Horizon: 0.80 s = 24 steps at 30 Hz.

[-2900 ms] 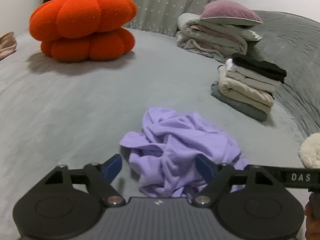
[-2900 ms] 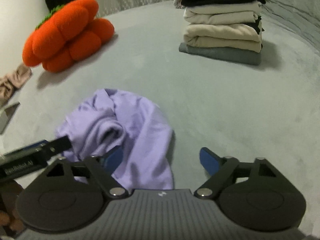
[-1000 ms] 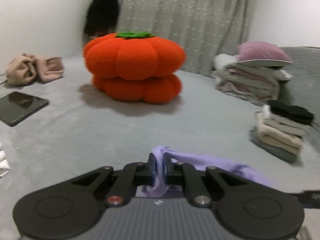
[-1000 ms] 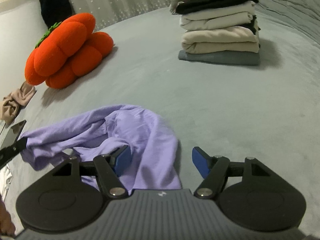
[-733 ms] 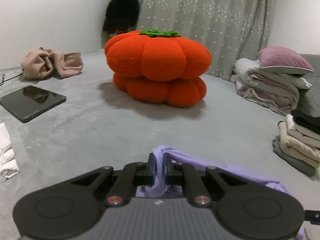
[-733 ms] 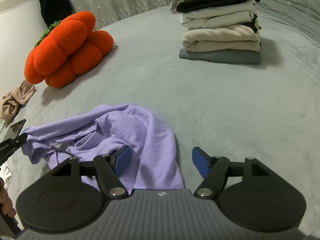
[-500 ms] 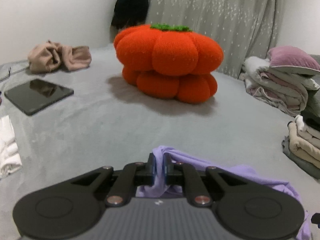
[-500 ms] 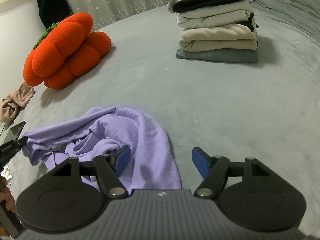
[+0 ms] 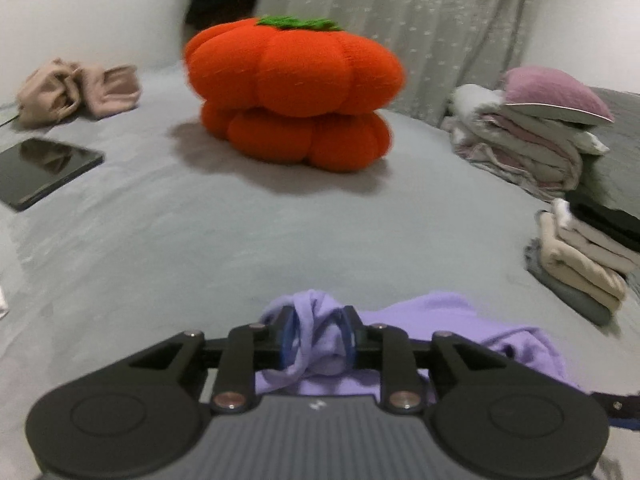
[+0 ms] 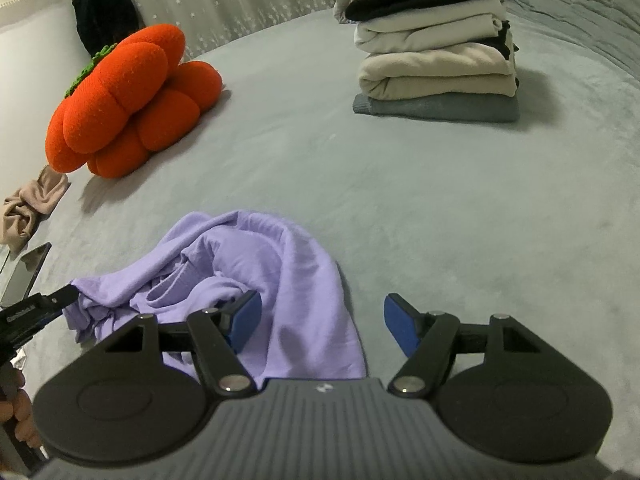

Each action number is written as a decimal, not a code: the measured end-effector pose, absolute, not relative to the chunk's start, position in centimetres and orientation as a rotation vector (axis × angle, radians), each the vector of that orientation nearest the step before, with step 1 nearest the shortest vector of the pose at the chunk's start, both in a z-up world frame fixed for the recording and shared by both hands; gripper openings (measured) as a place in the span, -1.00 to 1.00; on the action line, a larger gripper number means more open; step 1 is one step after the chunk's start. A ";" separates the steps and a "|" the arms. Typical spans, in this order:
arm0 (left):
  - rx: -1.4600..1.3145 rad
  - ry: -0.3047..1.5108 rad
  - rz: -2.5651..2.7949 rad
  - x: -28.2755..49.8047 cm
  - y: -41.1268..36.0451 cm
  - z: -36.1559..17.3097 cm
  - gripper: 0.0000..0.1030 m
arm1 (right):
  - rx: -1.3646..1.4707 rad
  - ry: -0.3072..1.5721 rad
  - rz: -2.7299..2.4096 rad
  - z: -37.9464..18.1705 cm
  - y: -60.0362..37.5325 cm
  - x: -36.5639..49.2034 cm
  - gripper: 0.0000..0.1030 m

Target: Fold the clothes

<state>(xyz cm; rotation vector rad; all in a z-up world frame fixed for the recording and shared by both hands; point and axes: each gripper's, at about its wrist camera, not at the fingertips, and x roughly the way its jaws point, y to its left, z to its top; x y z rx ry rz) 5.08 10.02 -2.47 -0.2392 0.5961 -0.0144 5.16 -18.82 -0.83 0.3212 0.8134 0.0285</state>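
A crumpled lilac garment (image 10: pixel 256 256) lies on the grey bed (image 10: pixel 400 184). In the left wrist view one bunched corner of the lilac garment (image 9: pixel 460 320) sits loosely between the blue pads of my left gripper (image 9: pixel 317 336), whose jaws stand partly apart. The right wrist view shows the left gripper (image 10: pixel 52 300) at the cloth's left end. My right gripper (image 10: pixel 320 316) is open and low over the garment's near edge. Its left pad is above the cloth and its right pad is above bare bed.
An orange pumpkin cushion (image 9: pixel 292 92) sits at the back. A stack of folded clothes (image 10: pixel 436 60) stands to the right, with a bedding pile and pink pillow (image 9: pixel 532 128) behind it. A dark tablet (image 9: pixel 40 168) and a beige garment (image 9: pixel 76 88) lie at the left.
The left gripper's jaws, pinched tight on the lilac corner before, have parted and the cloth now sits loose between them. The garment has sagged back into a heap. The right gripper stays open.
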 end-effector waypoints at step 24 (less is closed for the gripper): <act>-0.167 0.675 -0.365 6.5 1.1 -4.5 -0.48 | 0.337 0.781 0.025 -0.9 -17.9 6.2 0.39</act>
